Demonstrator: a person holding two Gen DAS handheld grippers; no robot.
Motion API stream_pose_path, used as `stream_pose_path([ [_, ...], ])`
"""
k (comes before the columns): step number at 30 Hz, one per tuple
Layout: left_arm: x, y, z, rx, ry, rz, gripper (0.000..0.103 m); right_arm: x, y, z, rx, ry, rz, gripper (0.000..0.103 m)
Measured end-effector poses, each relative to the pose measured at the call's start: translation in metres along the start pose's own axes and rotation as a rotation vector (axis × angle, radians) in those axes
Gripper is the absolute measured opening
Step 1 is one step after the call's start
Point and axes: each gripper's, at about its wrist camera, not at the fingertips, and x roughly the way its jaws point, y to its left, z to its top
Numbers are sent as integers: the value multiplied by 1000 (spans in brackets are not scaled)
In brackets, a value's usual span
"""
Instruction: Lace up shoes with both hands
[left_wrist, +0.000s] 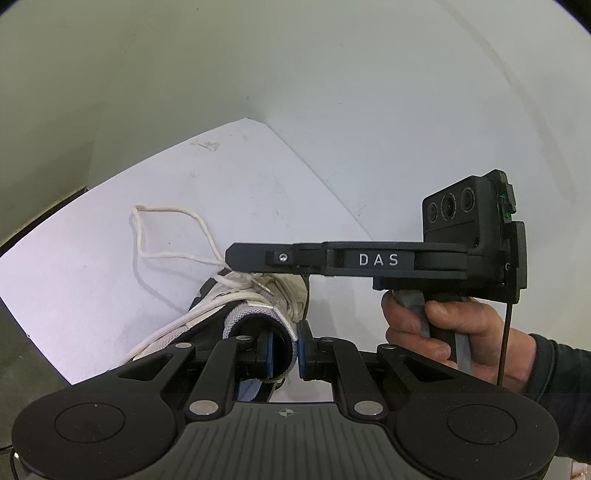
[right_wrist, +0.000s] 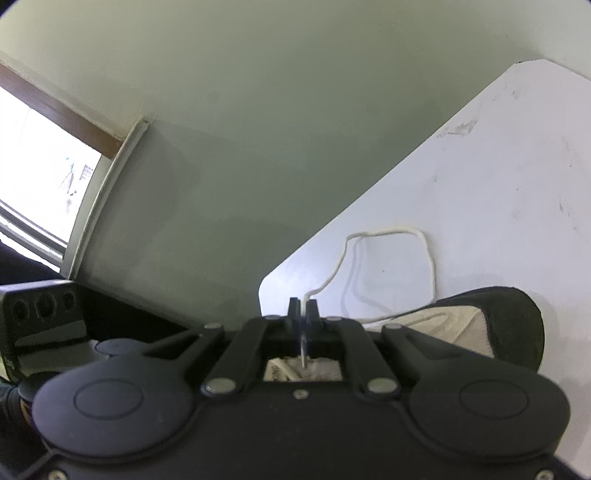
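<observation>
Observed, left to right. A thin white cotton shoelace (left_wrist: 162, 236) lies in a slack loop on the white, scuffed tabletop (left_wrist: 110, 229), running back to the lace crossings of the shoe. The white mesh-and-leather sneaker (left_wrist: 255, 299) stands on the tabletop, heel toward the left wrist camera. The left gripper (left_wrist: 284, 345) is pinched on the padded grey heel collar (left_wrist: 288, 325), one blue-padded finger inside the opening, the other outside, steadying the shoe. The right gripper (right_wrist: 303, 314), reaching across above the tongue, has its fingers pressed together on the lace end, which rises between them in the right wrist view; the person's right hand (left_wrist: 443, 332) squeezes its handle.

Judgement: threading is in hand, with the lace end captured near the upper eyelets. The next move calls for aiming that end at an open eyelet, which cannot be identified here, while the left hold keeps the shoe from shifting.
</observation>
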Motion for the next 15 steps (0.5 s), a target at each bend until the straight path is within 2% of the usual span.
stream_pose_path([
  [15, -6, 0, -18, -10, -7, 4, 9, -1, 1, -8, -8, -32, -8, 0],
])
